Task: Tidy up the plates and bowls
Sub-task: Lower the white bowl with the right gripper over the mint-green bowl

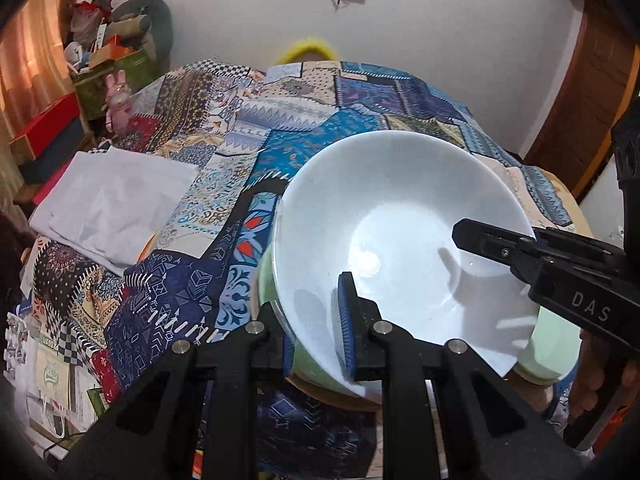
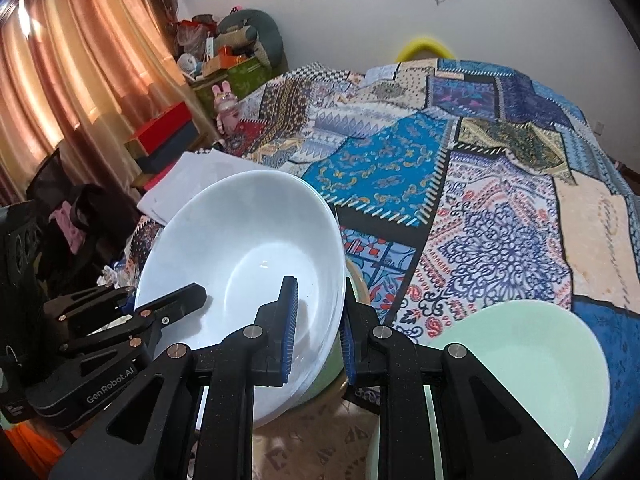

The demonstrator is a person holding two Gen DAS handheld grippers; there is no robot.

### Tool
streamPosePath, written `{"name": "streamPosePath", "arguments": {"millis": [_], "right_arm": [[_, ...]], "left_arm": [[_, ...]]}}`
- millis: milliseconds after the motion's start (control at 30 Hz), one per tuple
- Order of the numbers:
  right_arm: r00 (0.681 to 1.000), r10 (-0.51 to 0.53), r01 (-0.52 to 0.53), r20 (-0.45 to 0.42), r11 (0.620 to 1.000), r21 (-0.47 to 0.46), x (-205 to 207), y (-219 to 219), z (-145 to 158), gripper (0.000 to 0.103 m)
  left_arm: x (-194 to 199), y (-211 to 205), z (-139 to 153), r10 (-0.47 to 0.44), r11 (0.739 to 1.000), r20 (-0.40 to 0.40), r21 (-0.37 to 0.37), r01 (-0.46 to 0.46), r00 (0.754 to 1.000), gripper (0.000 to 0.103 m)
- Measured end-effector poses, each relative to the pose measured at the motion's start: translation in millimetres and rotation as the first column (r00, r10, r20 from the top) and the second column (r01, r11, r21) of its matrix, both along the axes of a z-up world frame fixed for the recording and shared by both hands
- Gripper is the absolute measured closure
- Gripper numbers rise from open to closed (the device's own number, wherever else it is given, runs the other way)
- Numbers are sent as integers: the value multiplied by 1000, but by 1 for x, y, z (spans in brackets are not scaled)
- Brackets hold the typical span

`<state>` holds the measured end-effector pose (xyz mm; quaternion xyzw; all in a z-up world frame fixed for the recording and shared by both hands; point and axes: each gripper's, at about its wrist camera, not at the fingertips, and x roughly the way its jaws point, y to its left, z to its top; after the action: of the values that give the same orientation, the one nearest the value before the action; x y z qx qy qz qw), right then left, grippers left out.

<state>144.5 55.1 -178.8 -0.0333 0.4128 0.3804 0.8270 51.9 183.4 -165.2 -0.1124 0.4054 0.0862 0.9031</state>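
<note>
A white bowl (image 1: 404, 216) sits tilted inside a pale green bowl (image 1: 556, 340) on a tan plate. My left gripper (image 1: 316, 328) is shut on the white bowl's near rim, one blue pad inside, one outside. My right gripper (image 2: 318, 332) straddles the white bowl's (image 2: 248, 248) right rim with a small gap on each side. The right gripper also shows in the left wrist view (image 1: 532, 256), reaching over the rim. A second pale green bowl (image 2: 532, 364) lies on the table (image 2: 480, 200) to the right.
The table carries a patchwork cloth (image 1: 248, 128). A folded white cloth (image 1: 112, 204) lies at its left side. Red boxes (image 2: 164, 132), a toy rabbit (image 2: 226, 108) and clutter stand by the curtain. Papers lie at the lower left (image 1: 48, 368).
</note>
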Motion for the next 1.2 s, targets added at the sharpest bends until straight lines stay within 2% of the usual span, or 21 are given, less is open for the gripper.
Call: {"name": "streamPosePath", "arguments": {"millis": [300,567,833,1200], "right_arm": [[998,12,-14,-62,1000,-25,3,6,-17,85],[996,16,-18,-88,1000,-23,7,6,-20,85],[999,-11,10,-34,999,-33,5,-2,-12,82],[1000,-11,10,-6,998,-64,0,-8,-14,82]], "left_arm": [[3,13,-13,21,1000,-13,-21,-22,1000,84],[8,11,-19,20,1000,-21,10,-20,1000,84],[10,10,-23,19,999,-35,26,-19,999,84],[15,2,-22,18,998,-54,68,-14,998,84]]}}
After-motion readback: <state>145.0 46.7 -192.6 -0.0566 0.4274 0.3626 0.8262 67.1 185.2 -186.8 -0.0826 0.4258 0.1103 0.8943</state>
